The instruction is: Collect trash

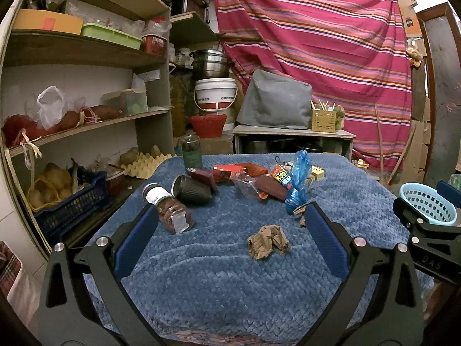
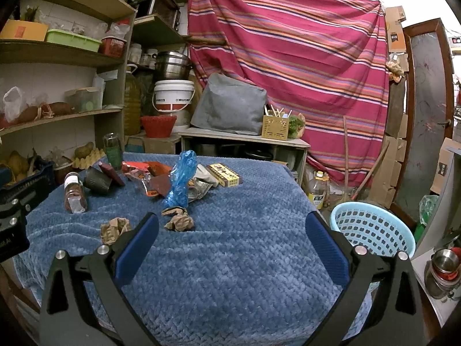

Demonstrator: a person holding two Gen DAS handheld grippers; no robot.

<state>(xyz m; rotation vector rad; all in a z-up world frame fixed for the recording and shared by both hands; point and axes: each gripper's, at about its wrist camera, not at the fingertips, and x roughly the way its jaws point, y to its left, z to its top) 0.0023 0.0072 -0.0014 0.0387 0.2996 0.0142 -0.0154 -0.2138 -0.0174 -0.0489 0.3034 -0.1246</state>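
Both sets of jaws stood wide apart and held nothing. Left gripper (image 1: 230,222) hovered low over the blue cloth-covered table (image 1: 230,282), its blue pads framing a crumpled brown paper wad (image 1: 268,241) lying just ahead between them. Right gripper (image 2: 232,227) hung over bare cloth nearer the right edge; a second brown paper wad (image 2: 179,219) sat just past its left finger.

Progress, judged from the layout: little or none done. Light blue basket (image 2: 371,227) stood off the table's right side, lower than the tabletop; what showed of its inside looked empty, though its bottom was not visible. Trash still out: both paper wads, a blue plastic bag (image 2: 181,178), red and orange wrappers (image 1: 236,171), a clear torn packet (image 2: 144,183). Mixed among them, probably not trash: a spice jar on its side (image 1: 170,207), a dark cup tipped over (image 1: 191,191), an upright green bottle (image 1: 191,151), a yellow box (image 2: 224,174).

Room for moving: the near half of the table was open cloth, good for approach. Clutter was packed along the far half, with wrappers overlapping. Shelves (image 1: 86,121) and a crate of potatoes (image 1: 72,196) crowded the left edge. Right edge dropped straight toward the basket, so that carry path looked short and unobstructed. Soft cloth might bunch under a low pinch.
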